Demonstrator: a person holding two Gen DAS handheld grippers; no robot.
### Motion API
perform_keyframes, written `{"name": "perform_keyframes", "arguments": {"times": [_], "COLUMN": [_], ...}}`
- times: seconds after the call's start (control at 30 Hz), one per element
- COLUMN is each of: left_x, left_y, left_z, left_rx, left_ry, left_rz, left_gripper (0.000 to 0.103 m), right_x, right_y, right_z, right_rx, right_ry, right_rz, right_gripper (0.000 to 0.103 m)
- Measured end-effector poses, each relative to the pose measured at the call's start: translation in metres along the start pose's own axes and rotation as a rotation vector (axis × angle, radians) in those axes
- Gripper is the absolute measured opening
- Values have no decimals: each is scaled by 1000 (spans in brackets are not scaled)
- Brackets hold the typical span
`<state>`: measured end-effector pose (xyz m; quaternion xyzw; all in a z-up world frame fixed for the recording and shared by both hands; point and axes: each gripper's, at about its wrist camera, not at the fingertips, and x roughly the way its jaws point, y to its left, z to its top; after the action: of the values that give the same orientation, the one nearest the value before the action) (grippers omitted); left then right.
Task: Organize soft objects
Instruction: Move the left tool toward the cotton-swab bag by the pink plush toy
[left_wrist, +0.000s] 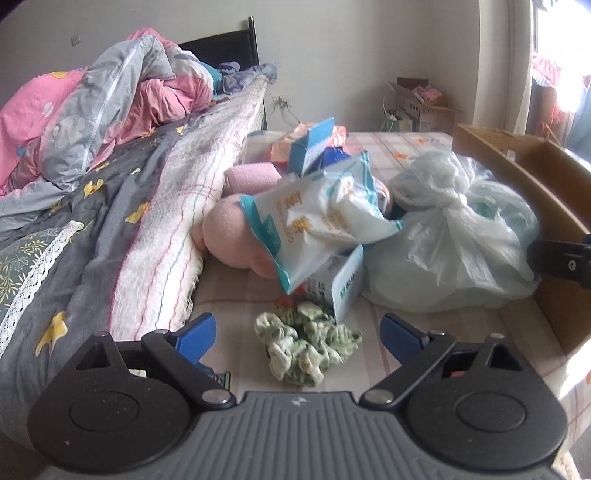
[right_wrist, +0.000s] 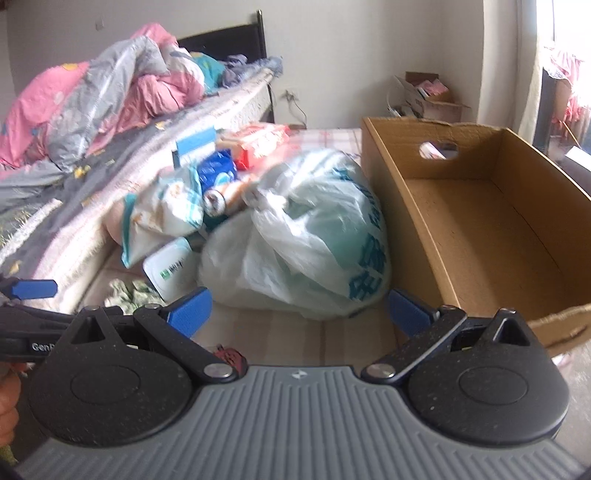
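A: What's biggest here?

B: The bed (left_wrist: 122, 206), heaped with quilts, along the left. Beside it a checked cloth surface (left_wrist: 236, 306) carries the pile.

A: And on that?

B: At the right, a cardboard box (right_wrist: 480, 229) with nothing visible inside it. Touching its left wall is a knotted plastic bag (right_wrist: 303, 236). Left of the bag, a pink plush (left_wrist: 229, 236) lies against the bed edge, half under a white-and-teal pouch (left_wrist: 317, 221). Cartons are stacked behind.

A: Smaller things?

B: A crumpled green-and-white cloth (left_wrist: 306, 347) lies near the front, just below a small carton.

A: The tools?

B: Left gripper (left_wrist: 299, 332) is released, jaws wide, straddling the cloth without touching it. Right gripper (right_wrist: 299, 310) is likewise spread, holding nothing, facing the bag.
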<state>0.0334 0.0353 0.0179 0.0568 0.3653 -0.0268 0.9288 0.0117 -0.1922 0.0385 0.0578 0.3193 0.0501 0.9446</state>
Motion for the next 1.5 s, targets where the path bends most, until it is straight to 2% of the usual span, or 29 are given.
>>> {"name": "perform_keyframes", "arguments": {"times": [0.1,0.2,0.27,0.33,0.43,0.5,0.53,0.6,0.7,0.93,1.0,1.1,1.17,1.23,1.3,1.33,1.4,1.5], "left_x": [8,22,34,45,58,64,67,74,88,110,106,96,87,79,72,70,69,70], "left_y": [10,15,19,23,34,37,37,35,29,25,27,29,32,35,35,34,28,18], "left_z": [11,21,27,32,40,44,47,51,56,53,51,49,49,48,50,50,52,51], "left_rx": [-24,-38,-61,-96,-155,-171,-168,-147,-114,-104,-109,-108,-120,-141,-160,-162,-160,-138], "left_ry": [-48,-38,-21,-3,17,14,11,10,20,108,99,77,55,28,5,0,0,-2], "left_rz": [-29,-34,-56,-73,-97,-100,-98,-88,-50,-32,-33,-27,-34,-55,-83,-96,-122,-148], "left_gripper": [94,86,76,71,60,50,48,47,47,46,46,46,45,45,40,36,29,25], "right_x": [14,32,47,64,97,113,119,134,159,184,180,161,144,134,133,136,148,176], "right_y": [11,26,37,43,51,53,54,55,53,47,46,41,37,34,31,31,36,50], "right_z": [24,48,66,81,91,88,87,82,74,61,62,72,84,95,109,115,125,130], "right_rx": [5,-19,-31,-22,19,43,46,52,67,68,66,73,63,65,92,103,122,133], "right_ry": [-44,-67,-67,-43,31,81,96,126,170,227,222,170,101,39,5,0,15,107], "right_rz": [82,153,197,241,299,323,330,322,297,262,267,300,307,316,331,341,366,430], "right_gripper": [102,102,100,94,80,66,63,55,47,42,42,43,44,47,57,58,58,58]}}
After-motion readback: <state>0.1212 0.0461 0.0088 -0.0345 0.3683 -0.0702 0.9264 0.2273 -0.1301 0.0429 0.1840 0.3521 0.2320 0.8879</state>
